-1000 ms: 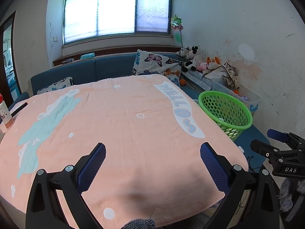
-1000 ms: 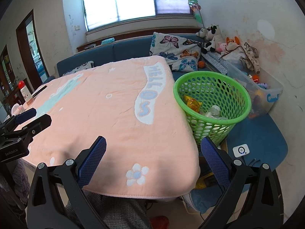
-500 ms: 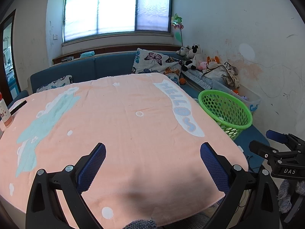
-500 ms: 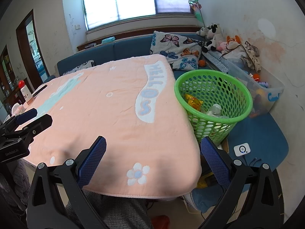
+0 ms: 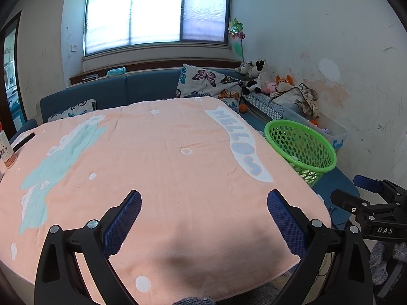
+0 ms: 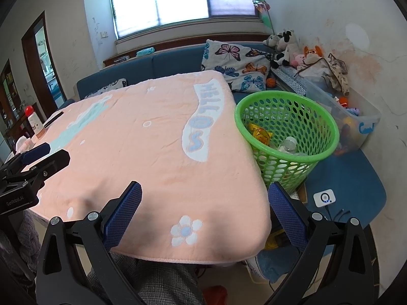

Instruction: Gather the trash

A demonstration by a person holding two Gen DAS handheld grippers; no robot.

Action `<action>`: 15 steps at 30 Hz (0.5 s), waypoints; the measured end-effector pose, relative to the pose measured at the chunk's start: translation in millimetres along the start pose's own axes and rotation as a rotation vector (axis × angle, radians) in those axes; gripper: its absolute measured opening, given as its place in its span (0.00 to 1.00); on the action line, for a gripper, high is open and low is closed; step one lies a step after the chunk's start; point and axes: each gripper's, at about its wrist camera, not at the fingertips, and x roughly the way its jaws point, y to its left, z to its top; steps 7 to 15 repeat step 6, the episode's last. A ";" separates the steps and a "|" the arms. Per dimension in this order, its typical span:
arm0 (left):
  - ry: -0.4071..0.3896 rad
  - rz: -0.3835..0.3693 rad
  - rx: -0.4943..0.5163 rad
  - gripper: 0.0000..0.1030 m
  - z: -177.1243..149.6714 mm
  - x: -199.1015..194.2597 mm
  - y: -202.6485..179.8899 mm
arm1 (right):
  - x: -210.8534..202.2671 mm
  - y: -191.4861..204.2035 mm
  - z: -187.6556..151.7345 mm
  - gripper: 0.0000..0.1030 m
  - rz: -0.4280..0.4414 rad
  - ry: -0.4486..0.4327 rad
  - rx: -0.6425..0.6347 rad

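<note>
Both tongs, left [image 5: 203, 218] and right [image 6: 204, 214], hang spread wide and empty over the near edge of the peach towel-covered tabletop [image 6: 132, 147]; the trash already sits in the round green plastic mesh basket [image 6: 287, 127] just off its right edge, handy for drops

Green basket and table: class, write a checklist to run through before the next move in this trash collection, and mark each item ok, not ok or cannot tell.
1. Left gripper open and holding nothing: ok.
2. Right gripper open and holding nothing: ok.
3. Green basket upright beside the table's right edge: ok.
4. Trash already in the basket, a yellow wrapper and a clear bottle: ok.
5. No trash left on the pink cloth: ok, none shows on it.
6. White bottle at the far left edge counts as trash: cannot tell.
</note>
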 end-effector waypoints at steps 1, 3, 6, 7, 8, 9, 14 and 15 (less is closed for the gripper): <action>0.000 0.004 -0.001 0.93 0.1 -0.1 -0.1 | 0.0 -0.1 -0.1 0.96 0.000 0.000 0.001; 0.001 0.006 -0.002 0.93 0.9 -0.6 0.2 | 0.1 0.1 0.2 0.96 0.000 0.000 0.001; 0.001 0.008 -0.005 0.93 2.5 -0.9 1.3 | 1.2 -0.1 0.2 0.96 -0.001 -0.001 0.003; 0.001 0.008 -0.005 0.93 2.5 -0.9 1.3 | 1.2 -0.1 0.2 0.96 -0.001 -0.001 0.003; 0.001 0.008 -0.005 0.93 2.5 -0.9 1.3 | 1.2 -0.1 0.2 0.96 -0.001 -0.001 0.003; 0.001 0.008 -0.005 0.93 2.5 -0.9 1.3 | 1.2 -0.1 0.2 0.96 -0.001 -0.001 0.003; 0.001 0.008 -0.005 0.93 2.5 -0.9 1.3 | 1.2 -0.1 0.2 0.96 -0.001 -0.001 0.003; 0.001 0.008 -0.005 0.93 2.5 -0.9 1.3 | 1.2 -0.1 0.2 0.96 -0.001 -0.001 0.003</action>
